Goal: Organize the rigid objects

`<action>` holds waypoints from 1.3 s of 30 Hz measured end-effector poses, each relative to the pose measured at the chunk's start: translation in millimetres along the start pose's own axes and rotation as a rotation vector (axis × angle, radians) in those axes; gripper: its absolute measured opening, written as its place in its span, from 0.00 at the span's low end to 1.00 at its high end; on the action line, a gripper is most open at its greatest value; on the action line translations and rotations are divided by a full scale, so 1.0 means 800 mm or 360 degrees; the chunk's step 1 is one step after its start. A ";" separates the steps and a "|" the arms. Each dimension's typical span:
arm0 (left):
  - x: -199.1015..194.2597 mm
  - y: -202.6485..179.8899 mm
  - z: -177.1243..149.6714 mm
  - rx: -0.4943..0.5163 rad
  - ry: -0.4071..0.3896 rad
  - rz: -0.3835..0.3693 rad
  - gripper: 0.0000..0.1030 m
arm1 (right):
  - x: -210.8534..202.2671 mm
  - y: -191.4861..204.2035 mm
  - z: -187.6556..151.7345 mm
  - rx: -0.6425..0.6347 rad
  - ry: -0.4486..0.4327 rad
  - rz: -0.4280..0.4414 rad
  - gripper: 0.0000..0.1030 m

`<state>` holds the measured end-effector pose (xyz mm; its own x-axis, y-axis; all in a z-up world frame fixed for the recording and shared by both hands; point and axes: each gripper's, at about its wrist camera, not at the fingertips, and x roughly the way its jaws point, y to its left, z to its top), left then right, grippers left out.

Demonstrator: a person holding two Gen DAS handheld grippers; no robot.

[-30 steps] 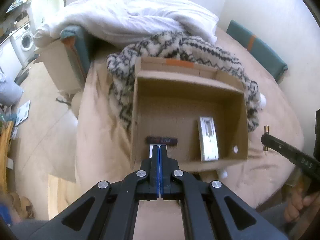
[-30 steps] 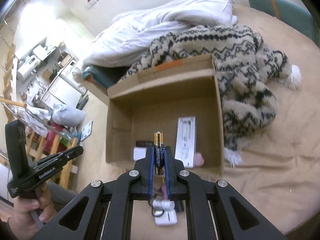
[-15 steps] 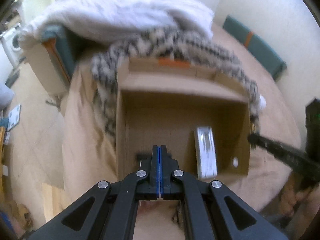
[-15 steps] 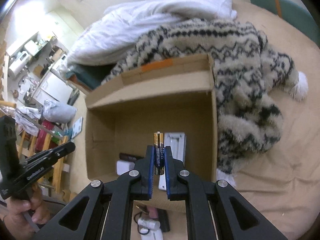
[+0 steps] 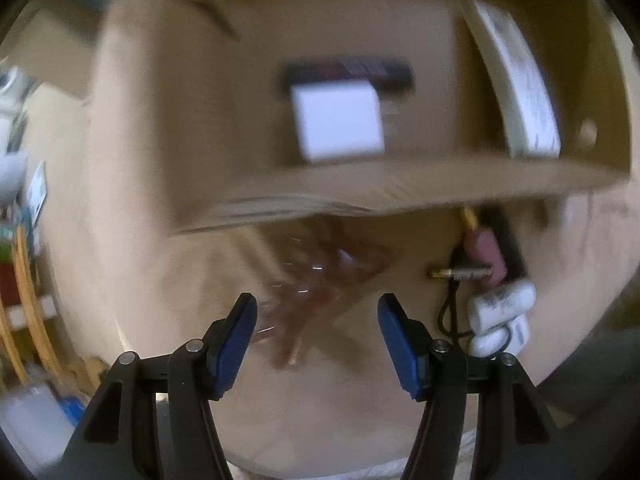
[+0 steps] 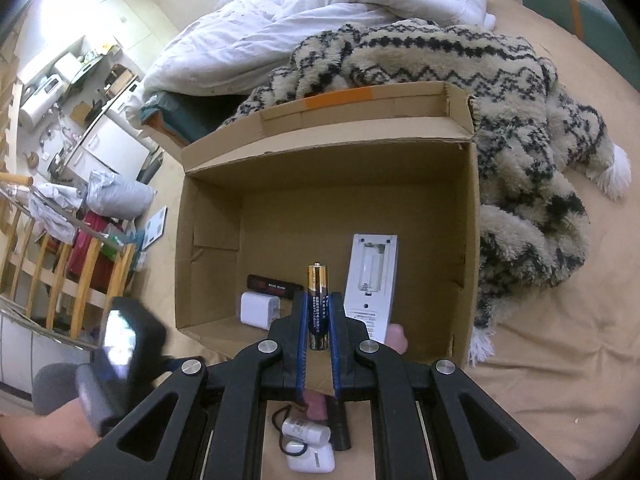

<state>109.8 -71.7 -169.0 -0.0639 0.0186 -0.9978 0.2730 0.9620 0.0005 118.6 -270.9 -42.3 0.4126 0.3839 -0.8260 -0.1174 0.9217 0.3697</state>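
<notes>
the right gripper (image 6: pixel 318 322) clamps an upright battery (image 6: pixel 317 304) between its blue pads, poised just above the near wall of the open cardboard box (image 6: pixel 466 240) that sits on a tan bedcover (image 6: pixel 560 360). inside the box, toward its near side, lie a white charger cube (image 6: pixel 259 309), a dark flat bar (image 6: pixel 272 285) just behind it, and a white remote (image 6: pixel 372 284) face-down with its battery bay exposed, near the box's right wall. a patterned fleece blanket (image 6: pixel 500 92) is bunched against the box's far and right sides, with a white duvet (image 6: pixel 312 12) beyond.

the left gripper (image 5: pixel 318 332) — jaws spread wide, holding nothing — hangs low in front of the box's near wall, over a blurred reddish-brown clear item (image 5: pixel 320 280) on the bedcover. in that motion-blurred view the charger cube (image 5: pixel 340 120) and the remote (image 5: pixel 516 92) show past the box's near wall (image 5: pixel 400 188). outside the box, to the right of its near wall, a second battery (image 5: pixel 460 272), a pink piece (image 5: pixel 484 248), a black hair tie (image 5: pixel 452 316) and small white items (image 5: pixel 500 312) lie clustered together.
</notes>
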 end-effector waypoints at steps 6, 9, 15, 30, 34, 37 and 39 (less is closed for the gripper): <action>0.034 -0.009 0.017 0.0086 0.0044 0.0093 0.62 | -0.014 -0.018 -0.006 0.0034 -0.0017 -0.0018 0.11; 0.032 -0.010 0.016 0.0094 0.0023 0.0075 0.50 | -0.017 -0.024 -0.006 0.0044 -0.0016 -0.0021 0.11; 0.021 -0.013 0.004 0.0080 -0.0022 0.0064 0.27 | -0.018 -0.021 -0.002 0.0039 -0.0026 -0.0004 0.11; -0.118 -0.016 -0.065 -0.0083 -0.0473 -0.0118 0.27 | -0.016 -0.023 -0.004 0.0052 -0.0018 -0.0015 0.11; -0.159 -0.007 -0.060 -0.0123 -0.0602 -0.0180 0.27 | -0.012 -0.026 -0.002 0.0083 -0.0020 -0.0020 0.11; -0.194 -0.002 -0.048 -0.0124 -0.0735 -0.0145 0.27 | -0.009 -0.025 0.001 0.0088 -0.0024 -0.0026 0.11; -0.202 0.002 -0.038 -0.0142 -0.0800 -0.0129 0.27 | -0.005 -0.024 0.003 0.0090 -0.0018 -0.0029 0.11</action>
<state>91.4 -64.6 -5.9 0.3935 -0.1691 -0.9036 0.2020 0.9748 -0.0944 121.3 -290.3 -45.4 0.4246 0.3659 -0.8281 -0.0586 0.9239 0.3782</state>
